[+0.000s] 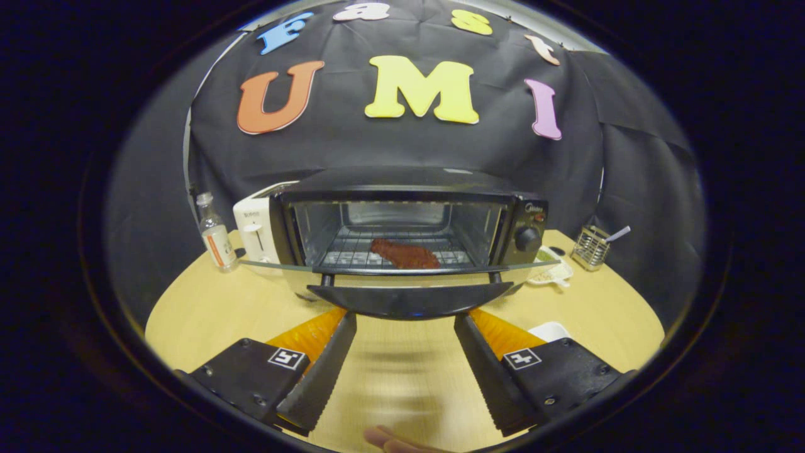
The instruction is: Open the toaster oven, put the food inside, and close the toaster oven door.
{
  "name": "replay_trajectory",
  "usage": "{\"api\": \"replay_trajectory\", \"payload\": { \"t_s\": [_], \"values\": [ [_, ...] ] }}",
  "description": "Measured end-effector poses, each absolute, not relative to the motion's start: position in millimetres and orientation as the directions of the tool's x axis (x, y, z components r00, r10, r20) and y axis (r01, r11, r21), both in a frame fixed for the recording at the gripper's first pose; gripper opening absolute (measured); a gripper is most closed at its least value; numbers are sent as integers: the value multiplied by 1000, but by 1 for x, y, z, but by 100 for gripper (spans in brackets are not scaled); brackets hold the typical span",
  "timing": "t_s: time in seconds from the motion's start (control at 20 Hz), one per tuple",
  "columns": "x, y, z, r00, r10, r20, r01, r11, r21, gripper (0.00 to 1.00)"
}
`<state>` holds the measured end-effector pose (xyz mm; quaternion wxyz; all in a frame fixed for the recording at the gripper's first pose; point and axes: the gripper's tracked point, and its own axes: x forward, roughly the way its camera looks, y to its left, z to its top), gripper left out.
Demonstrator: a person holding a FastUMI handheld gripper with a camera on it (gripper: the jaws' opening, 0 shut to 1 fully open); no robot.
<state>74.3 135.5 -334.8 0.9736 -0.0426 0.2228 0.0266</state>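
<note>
Two claw point(405, 324) fingers apart under open toaster oven point(409, 220) door point(409, 299), food point(404, 254) inside

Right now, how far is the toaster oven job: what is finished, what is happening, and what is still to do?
Done: the toaster oven is open, its glass door folded down flat, and the food, a reddish-brown piece, lies on the rack inside. In hand: the gripper is open and holds nothing, with its fingers spread just under the door handle. Left: lifting the door to close it.
</note>
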Motion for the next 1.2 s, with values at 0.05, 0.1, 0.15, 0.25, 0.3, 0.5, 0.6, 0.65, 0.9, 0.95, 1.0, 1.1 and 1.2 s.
{"api": "replay_trajectory", "payload": {
  "t_s": [0.05, 0.1, 0.15, 0.25, 0.3, 0.5, 0.6, 0.65, 0.9, 0.95, 1.0, 1.1, 1.2],
  "values": [
    [81, 135, -320, 911, 32, -410, -60, 997, -54, 100],
    [86, 137, -312, 920, 48, -389, -66, 997, -33, 100],
    [87, 137, -298, 929, 53, -368, -65, 998, -23, 100],
    [78, 132, -265, 948, 55, -313, -68, 997, -31, 100],
    [70, 130, -248, 958, 57, -282, -73, 996, -45, 100],
    [27, 111, -164, 990, 64, -127, -76, 993, -95, 100],
    [-3, 92, -119, 999, 19, -32, -22, 995, -101, 100],
    [-19, 84, -99, 1000, 5, 6, -4, 995, -104, 99],
    [-91, 58, -33, 986, -12, 169, 28, 995, -92, 99],
    [-105, 55, -28, 983, -3, 183, 19, 996, -85, 99],
    [-118, 48, -22, 982, -5, 190, 20, 997, -77, 99],
    [-137, 38, -18, 982, 7, 187, -2, 999, -32, 99],
    [-152, 30, -21, 985, 35, 171, -38, 999, 14, 99]
  ]
}}
